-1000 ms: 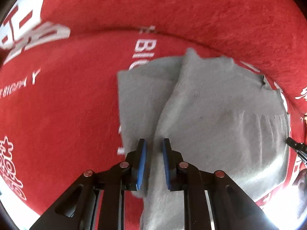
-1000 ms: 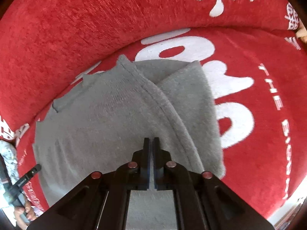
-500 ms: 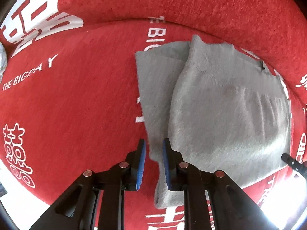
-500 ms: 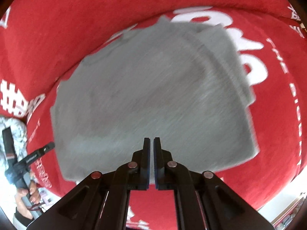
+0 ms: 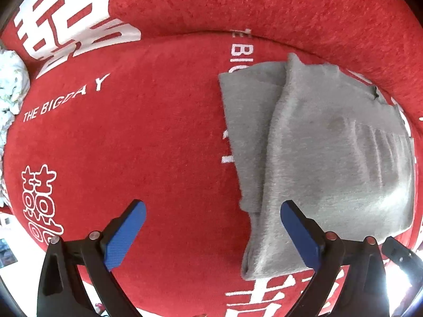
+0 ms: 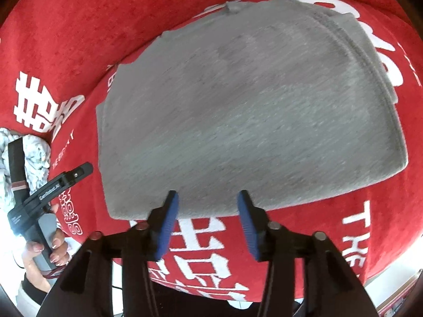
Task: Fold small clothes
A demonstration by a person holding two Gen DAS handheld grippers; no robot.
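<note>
Lying folded on a plush red cover (image 5: pixel 158 137) is a soft grey knitted garment (image 5: pixel 330 158), its fuzzy layers overlapping in a rough rectangle with ribbed ridges along one side. White lettering reading "THE BIGDAY" (image 5: pixel 63 100) and large white Chinese characters are printed across the red pile. The left hand-held gripper (image 5: pixel 212 212) is hovering with its blue textured pads spread wide, having just been opening, nothing between them; one pad is overlapping the garment's edge. The right hand-held gripper (image 6: pixel 207 200) is also standing apart after opening, poised over the garment's near edge (image 6: pixel 238 119), gripping nothing. A crumpled white patterned cloth (image 5: pixel 10 89) is sitting at the cover's far side.
</note>
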